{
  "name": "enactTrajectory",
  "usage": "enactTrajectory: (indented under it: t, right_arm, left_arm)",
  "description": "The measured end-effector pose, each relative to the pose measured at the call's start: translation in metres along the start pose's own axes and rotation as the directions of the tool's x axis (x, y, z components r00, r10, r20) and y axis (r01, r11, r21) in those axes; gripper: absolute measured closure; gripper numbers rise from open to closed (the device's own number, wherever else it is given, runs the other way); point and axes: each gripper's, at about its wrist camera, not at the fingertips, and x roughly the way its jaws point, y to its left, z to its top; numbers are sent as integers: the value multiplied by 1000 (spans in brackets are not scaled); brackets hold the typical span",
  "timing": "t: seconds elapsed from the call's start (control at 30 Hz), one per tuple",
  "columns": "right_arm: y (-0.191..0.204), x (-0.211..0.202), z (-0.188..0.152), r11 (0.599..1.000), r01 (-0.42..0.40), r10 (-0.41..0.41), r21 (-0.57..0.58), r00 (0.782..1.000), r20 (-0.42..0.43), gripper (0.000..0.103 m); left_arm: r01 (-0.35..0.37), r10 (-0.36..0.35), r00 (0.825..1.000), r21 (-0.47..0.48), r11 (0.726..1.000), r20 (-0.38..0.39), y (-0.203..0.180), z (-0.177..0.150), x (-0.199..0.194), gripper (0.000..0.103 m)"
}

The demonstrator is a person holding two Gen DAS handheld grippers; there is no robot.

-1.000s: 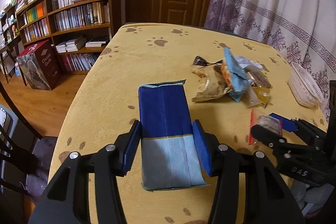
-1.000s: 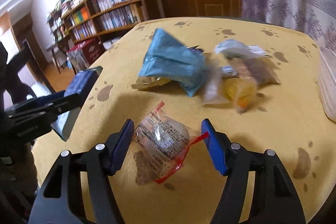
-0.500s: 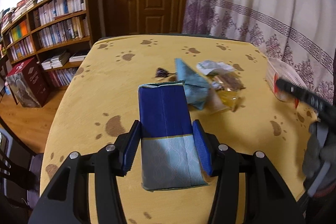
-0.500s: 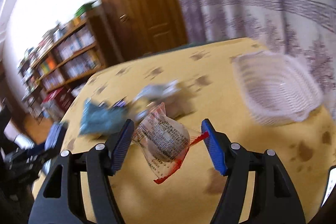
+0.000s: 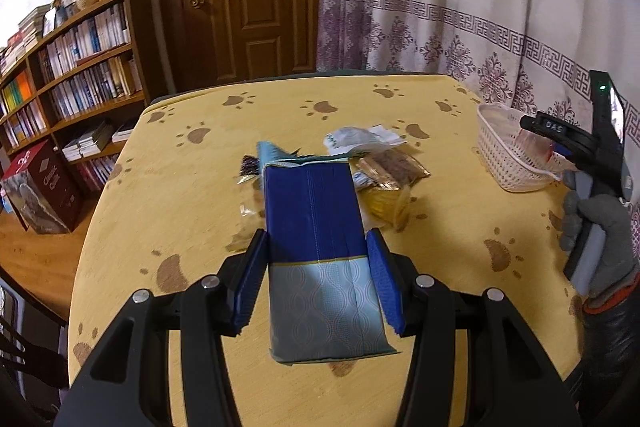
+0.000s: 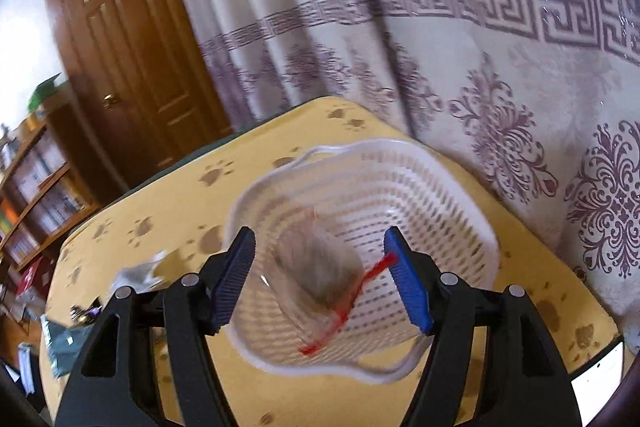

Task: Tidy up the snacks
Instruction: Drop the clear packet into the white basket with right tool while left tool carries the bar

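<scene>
Two grippers are at work over one yellow tablecloth printed with brown paw marks. One blue and pale-blue packet is clamped between the blue pads of the left gripper, which squeezes it at both sides while it is carried above the table. One clear snack wrapper with a red seal, blurred, sits between the pads of the right gripper; those jaws are opening and neither pad presses on it, so it hangs loose over the one white slotted basket. From the left wrist view that basket stands near the table's right edge, just under the right gripper, whose black body carries the letters "DAS", held in a grey-gloved hand. One loose heap of snacks lies mid-table, partly hidden behind the packet: I count at least five, among them a white pouch, a brown one, a yellow one, a pale blue bag and a small dark wrapper. One maroon box on the floor by the bookshelf reads "Classic"; the rest of its lettering is too small to read.
</scene>
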Motion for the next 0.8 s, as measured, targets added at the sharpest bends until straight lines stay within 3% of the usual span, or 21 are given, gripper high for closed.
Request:
enactTrajectory:
  t: [0.07, 0.47, 0.6, 0.8]
  right_arm:
    - [-3, 1, -2, 1000, 21, -21, -9, 1000, 15, 23]
    - [-1, -35, -28, 999, 37, -36, -9, 992, 117, 23]
    - [-12, -55, -36, 996, 83, -85, 20, 980, 179, 23]
    - [-31, -63, -44, 986, 145, -159, 78, 966, 206, 22]
  left_arm:
    - [7, -7, 1000, 11, 1000, 0, -7, 4, 3, 52]
    - [79, -83, 996, 97, 992, 38, -61, 41, 18, 52]
    - [142, -147, 988, 101, 985, 39, -80, 59, 29, 52]
    - [238, -242, 970, 107, 965, 30, -114, 93, 55, 52]
